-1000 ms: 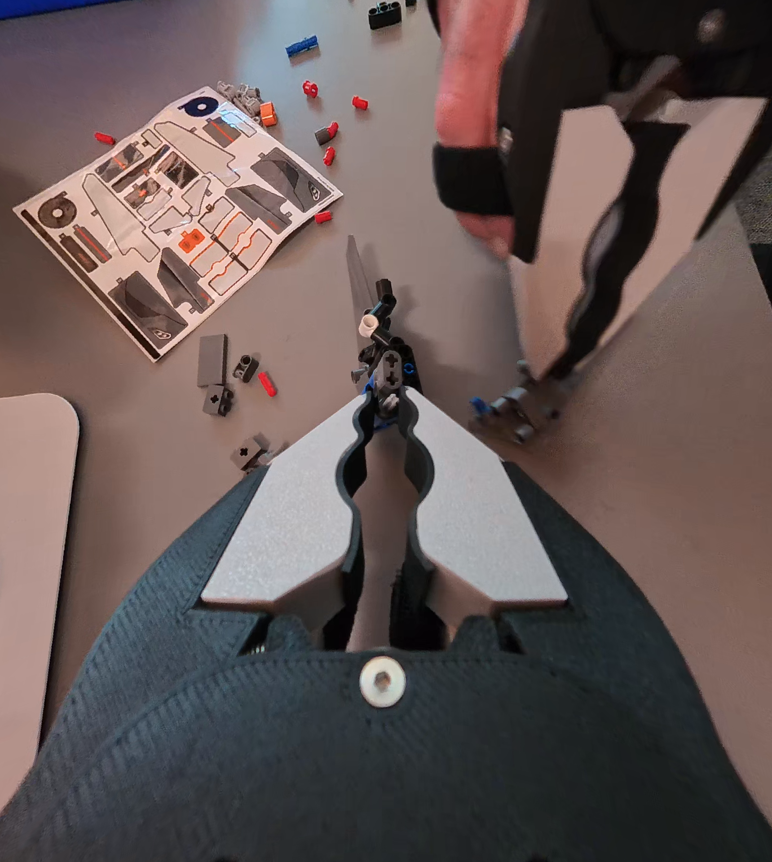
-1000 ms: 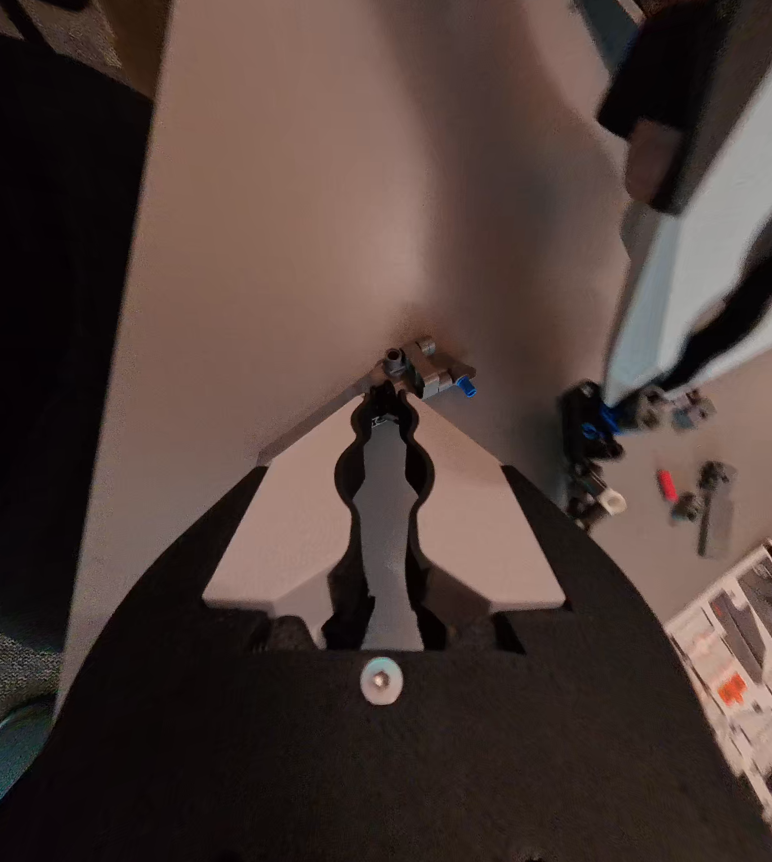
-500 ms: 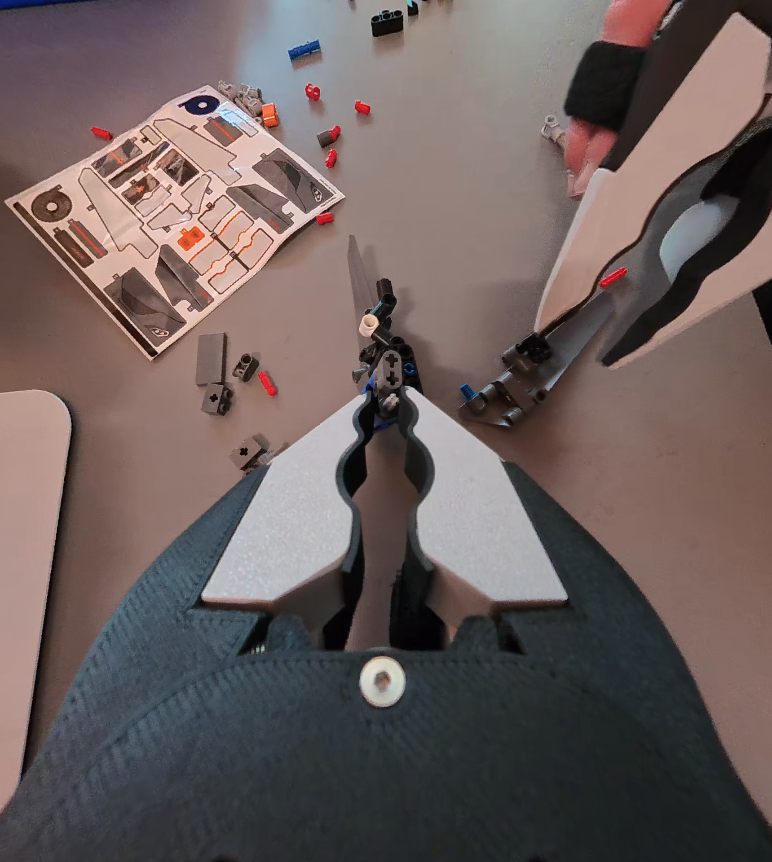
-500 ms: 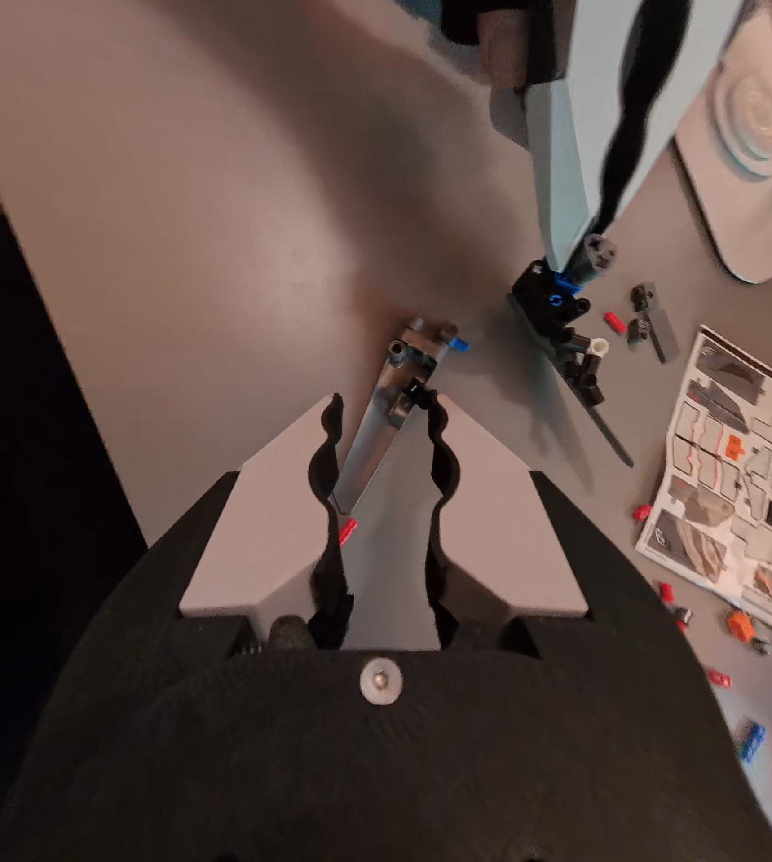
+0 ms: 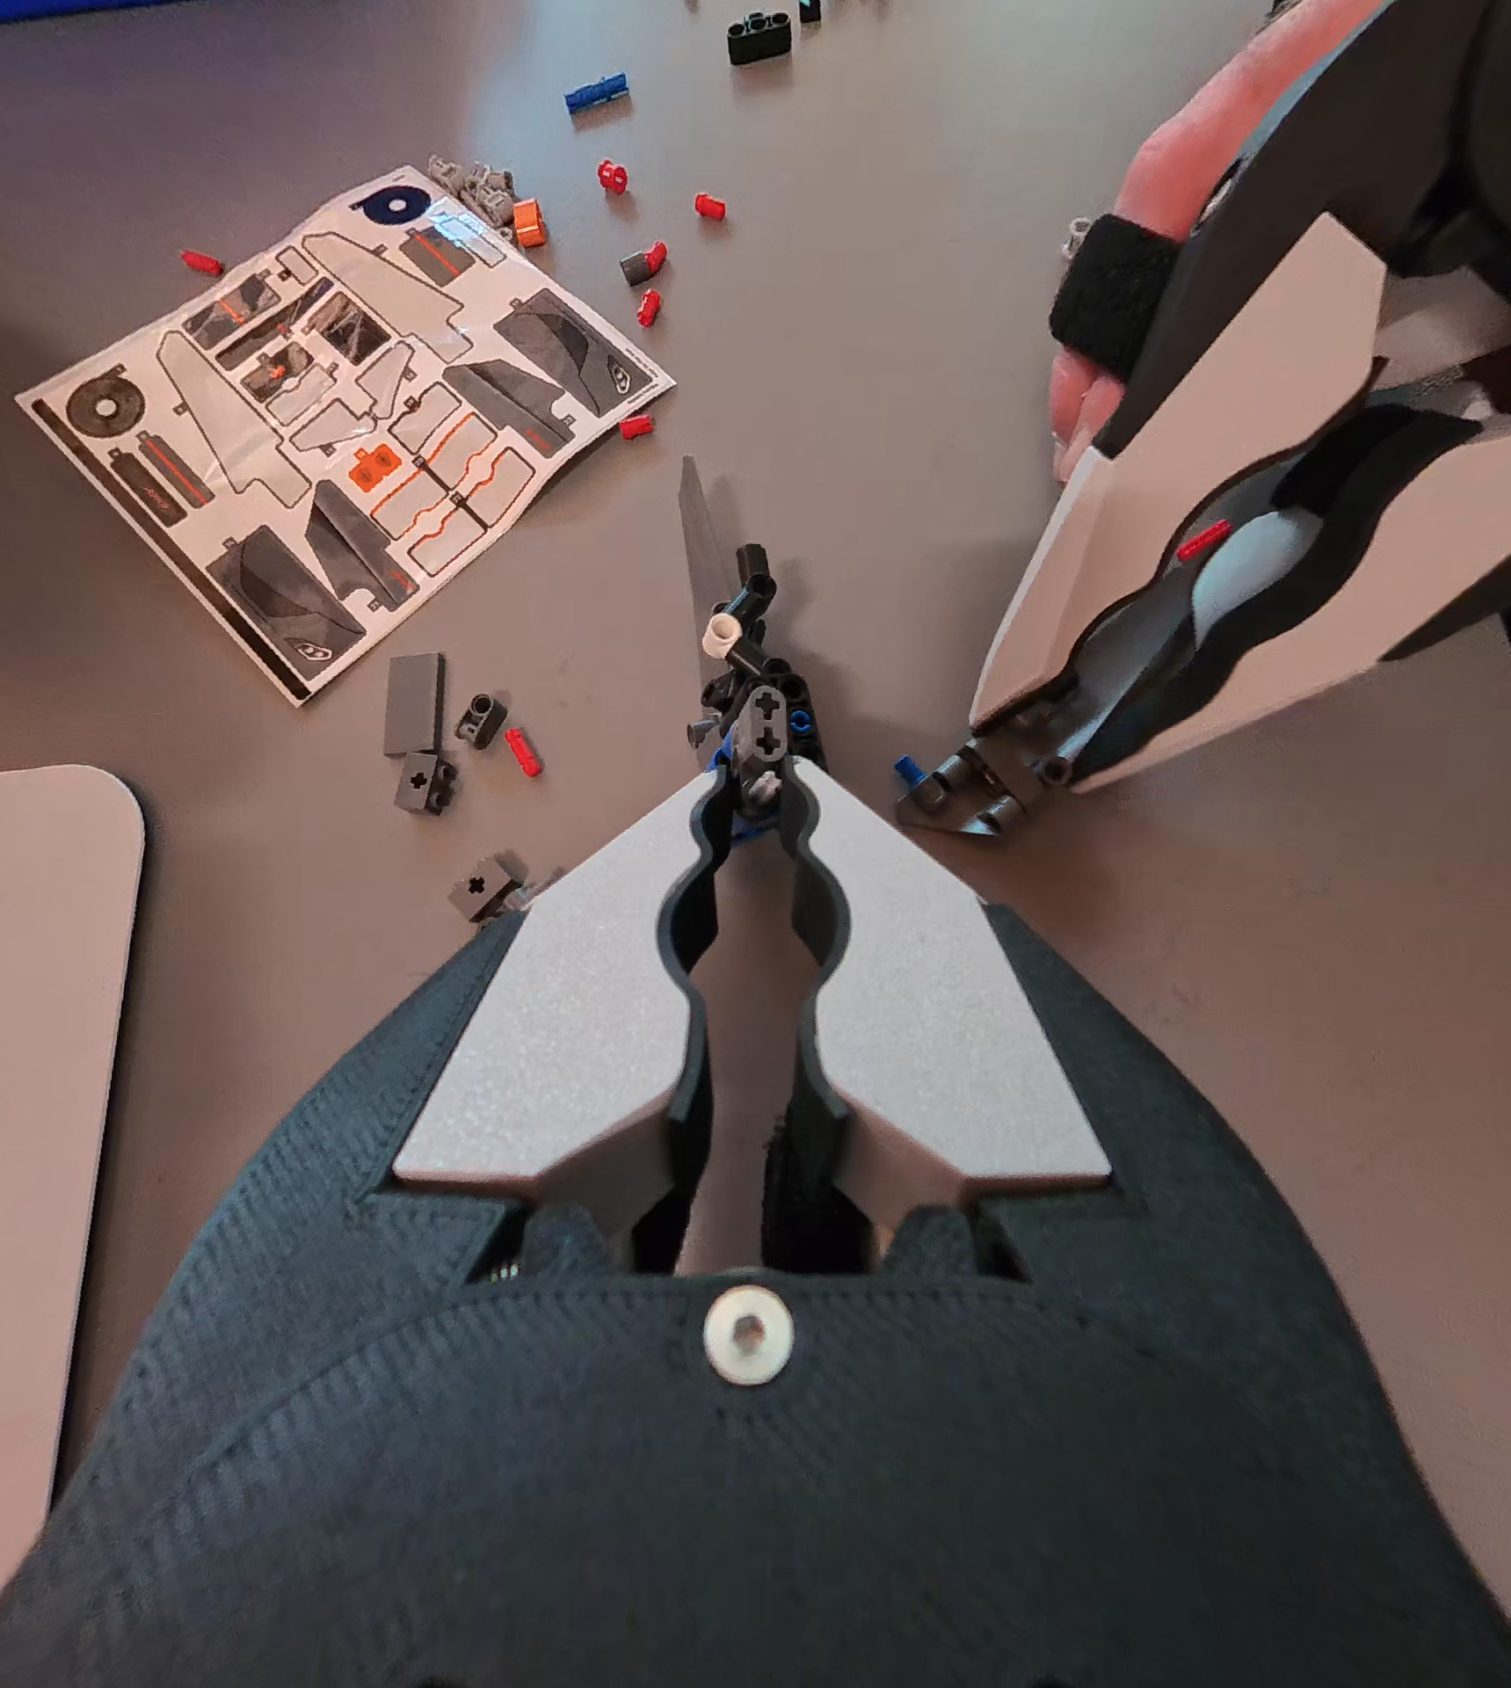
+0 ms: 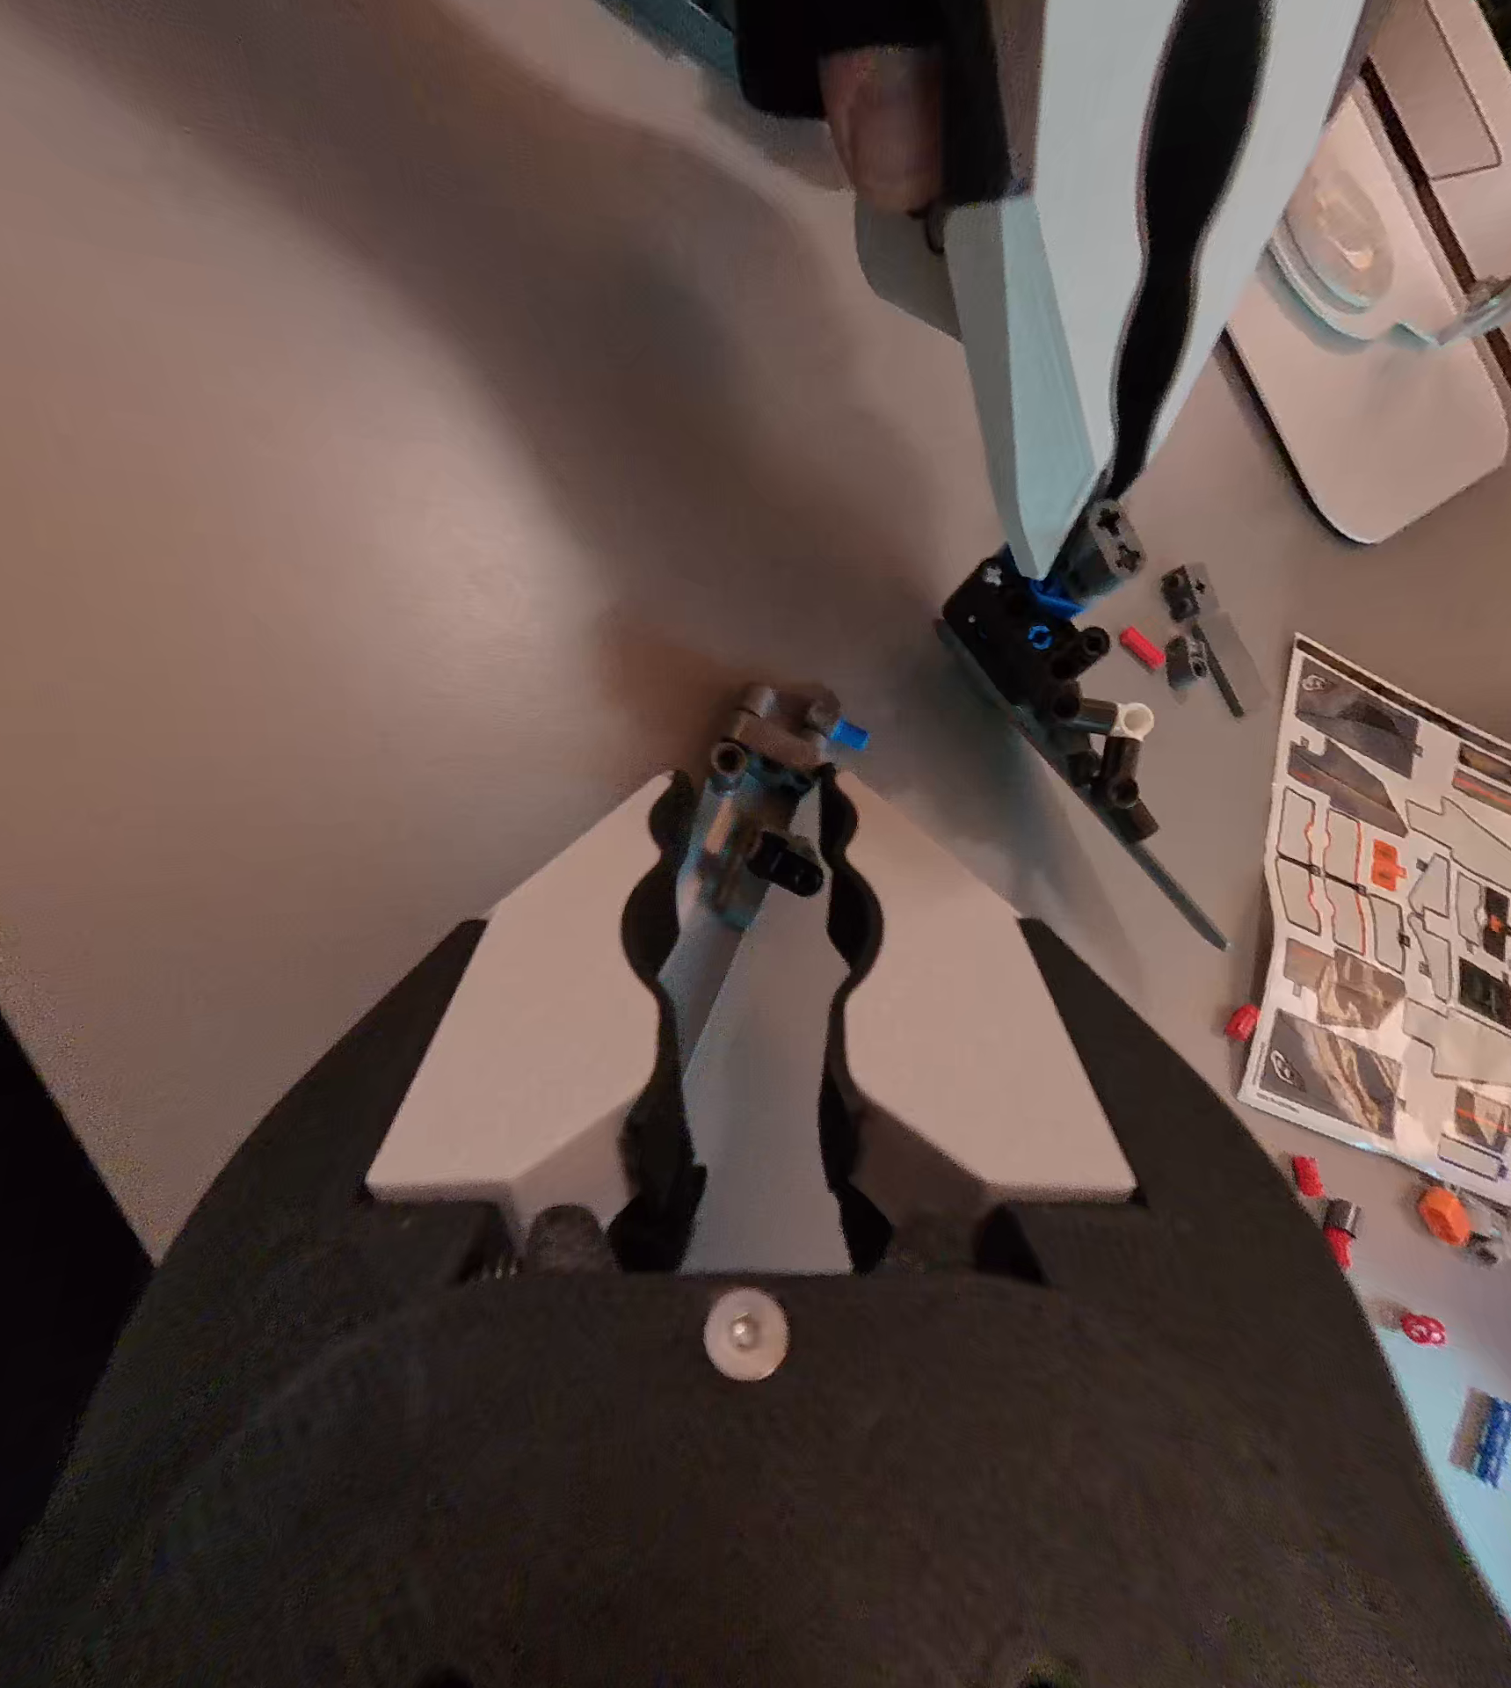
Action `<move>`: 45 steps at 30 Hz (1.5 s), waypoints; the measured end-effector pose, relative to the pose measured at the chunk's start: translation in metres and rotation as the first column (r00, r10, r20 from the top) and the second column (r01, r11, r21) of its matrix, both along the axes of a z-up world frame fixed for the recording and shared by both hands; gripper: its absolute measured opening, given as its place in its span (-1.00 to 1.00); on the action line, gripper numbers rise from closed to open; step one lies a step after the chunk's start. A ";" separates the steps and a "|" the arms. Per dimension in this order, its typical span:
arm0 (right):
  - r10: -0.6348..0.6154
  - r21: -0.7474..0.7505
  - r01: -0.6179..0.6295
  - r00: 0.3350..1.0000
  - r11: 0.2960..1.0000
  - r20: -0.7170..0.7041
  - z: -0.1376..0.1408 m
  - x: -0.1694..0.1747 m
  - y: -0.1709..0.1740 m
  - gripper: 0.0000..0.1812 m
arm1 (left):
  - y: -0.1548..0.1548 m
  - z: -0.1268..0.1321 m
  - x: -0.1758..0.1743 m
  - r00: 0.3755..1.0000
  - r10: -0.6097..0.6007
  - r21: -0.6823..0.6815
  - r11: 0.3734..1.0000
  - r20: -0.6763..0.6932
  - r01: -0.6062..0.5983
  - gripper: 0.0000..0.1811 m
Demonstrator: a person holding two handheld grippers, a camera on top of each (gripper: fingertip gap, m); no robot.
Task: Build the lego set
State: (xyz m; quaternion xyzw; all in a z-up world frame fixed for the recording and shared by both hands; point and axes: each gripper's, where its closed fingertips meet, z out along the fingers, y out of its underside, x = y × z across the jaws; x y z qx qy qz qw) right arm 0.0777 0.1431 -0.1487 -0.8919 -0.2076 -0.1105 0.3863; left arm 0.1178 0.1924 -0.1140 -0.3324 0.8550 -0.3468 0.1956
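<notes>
Black lego assembly (image 5: 756,703): on the grey table (image 5: 1235,1050), pinched at its near end, long grey blade pointing away toward the sticker sheet; black pins and one white connector along it.
Left gripper (image 5: 756,781): narrow, tips closed on the black lego assembly's near end, down at table level.
Grey lego assembly (image 6: 756,785): on the table to the right of the black one, apart from it; blue pin (image 6: 850,731) at its far end, grey blade running back between the right gripper's fingers.
Right gripper (image 6: 747,790): narrow, jaws around the grey lego assembly; contact at the tips likely, not certain.
Red pin (image 5: 1202,541): seen from the left wrist, lodged inside the right gripper's jaws.
Sticker sheet (image 5: 340,420): flat, far left of both assemblies.
Loose pieces: small red pins, grey blocks (image 5: 423,731) and a blue part (image 5: 596,93) scattered around the sheet.
White pad (image 5: 12,1005): at the table's left edge.
</notes>
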 end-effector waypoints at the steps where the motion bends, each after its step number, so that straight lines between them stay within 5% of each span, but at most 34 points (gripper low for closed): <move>1: -0.001 0.002 0.001 1.000 1.000 -0.005 0.000 0.001 0.000 -0.74 | 0.000 0.000 0.000 1.000 -0.001 -0.002 1.000 0.000 0.001 -0.93; 14: 0.144 -0.076 -0.178 0.934 0.981 -0.327 0.003 0.007 -0.004 -0.75 | 0.001 0.000 0.001 1.000 -0.001 -0.021 1.000 -0.012 0.001 -0.93; 21: 0.180 -0.044 -0.186 0.977 0.981 -0.115 0.007 0.014 -0.003 -0.56 | 0.001 0.000 0.002 1.000 -0.006 -0.034 0.999 -0.014 0.005 -0.93; 27: 0.133 -0.058 -0.128 0.988 0.990 0.085 0.001 0.014 -0.003 -0.67 | 0.001 0.001 0.002 1.000 -0.007 -0.035 0.999 -0.014 0.006 -0.93; 37: 0.121 -0.032 -0.121 0.992 0.992 0.028 -0.004 0.019 -0.001 -0.94 | 0.000 0.000 0.002 1.000 -0.006 -0.027 1.000 -0.011 0.006 -0.93; 45: 0.204 -0.066 -0.204 0.979 0.977 -0.010 -0.002 0.018 -0.002 -0.94 | 0.000 0.000 0.002 1.000 -0.010 -0.022 1.000 -0.010 0.010 -0.93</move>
